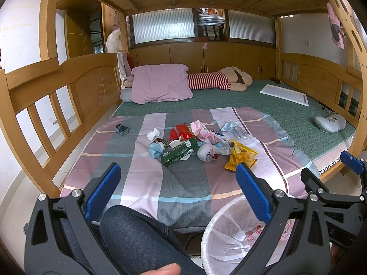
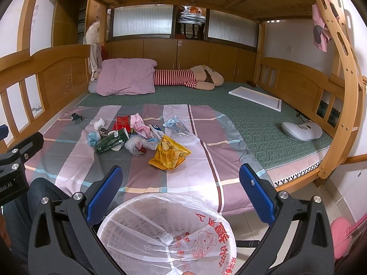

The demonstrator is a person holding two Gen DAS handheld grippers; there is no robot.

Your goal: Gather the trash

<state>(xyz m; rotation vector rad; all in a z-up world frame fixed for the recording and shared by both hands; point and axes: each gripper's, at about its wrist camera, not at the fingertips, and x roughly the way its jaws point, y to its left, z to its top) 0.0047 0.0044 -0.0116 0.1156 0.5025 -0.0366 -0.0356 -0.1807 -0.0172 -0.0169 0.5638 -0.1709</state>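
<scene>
A pile of trash lies on the plaid sheet (image 1: 146, 183): a yellow chip bag (image 1: 240, 157) (image 2: 168, 155), a green carton (image 1: 180, 152) (image 2: 111, 142), a red wrapper (image 1: 181, 131) (image 2: 121, 122), pink and white plastic bags (image 1: 209, 151) (image 2: 137, 145) and a crumpled tissue (image 1: 153, 133) (image 2: 99, 123). A dark wrapper (image 1: 121, 129) (image 2: 76, 118) lies apart to the left. A white bin lined with a plastic bag (image 1: 240, 236) (image 2: 167, 233) stands at the bed's near edge. My left gripper (image 1: 177, 183) is open and empty, short of the pile. My right gripper (image 2: 181, 185) is open and empty above the bin.
A pink pillow (image 1: 160, 83), a striped plush toy (image 1: 220, 80), a white board (image 1: 284, 92) and a white device (image 1: 330, 122) lie on the green mat further back. Wooden rails (image 1: 57, 96) enclose the bed. The person's knee (image 1: 137, 236) is in front, below the left gripper.
</scene>
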